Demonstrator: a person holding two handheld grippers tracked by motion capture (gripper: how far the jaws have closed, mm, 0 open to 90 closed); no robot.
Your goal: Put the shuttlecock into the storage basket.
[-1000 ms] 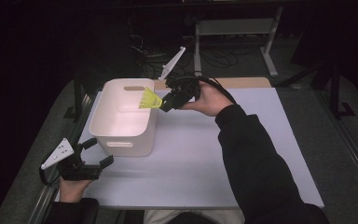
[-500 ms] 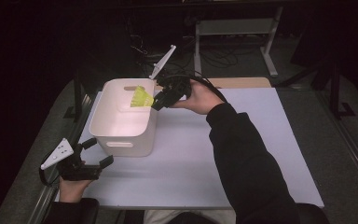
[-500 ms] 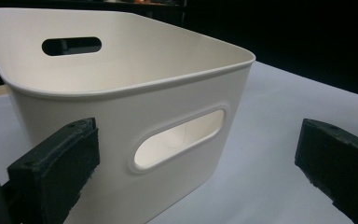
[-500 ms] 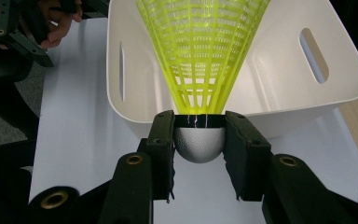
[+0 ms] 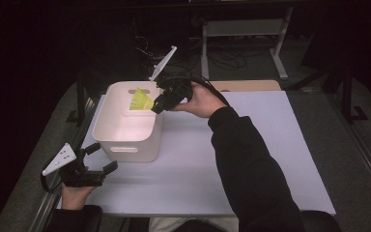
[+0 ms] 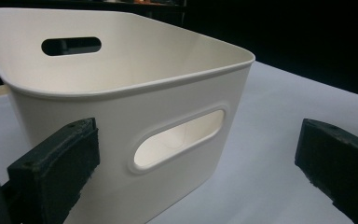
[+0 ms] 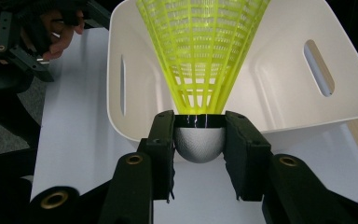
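Note:
A yellow plastic shuttlecock (image 5: 141, 101) (image 7: 200, 60) with a white rounded cork is clamped by that cork in my right gripper (image 5: 158, 107) (image 7: 199, 140), which is shut on it. It hangs over the far right rim of the white plastic bin (image 5: 107, 126) (image 7: 349, 100), skirt pointing into the bin. My left gripper (image 5: 101, 157) (image 6: 193, 179) rests at the table's near left corner, open, jaws wide apart with nothing between them, facing the bin's (image 6: 121, 88) near wall and its handle slot (image 6: 179, 139).
The bin stands on a white table sheet (image 5: 251, 154) with open surface to its right and front. A bare wooden strip (image 5: 244, 85) lies at the table's far edge. A metal frame (image 5: 244, 34) and cables stand behind in the dark.
My right gripper has carried the shuttlecock leftwards, from the bin's right rim to a spot further over the bin. The left gripper has stayed where it was.

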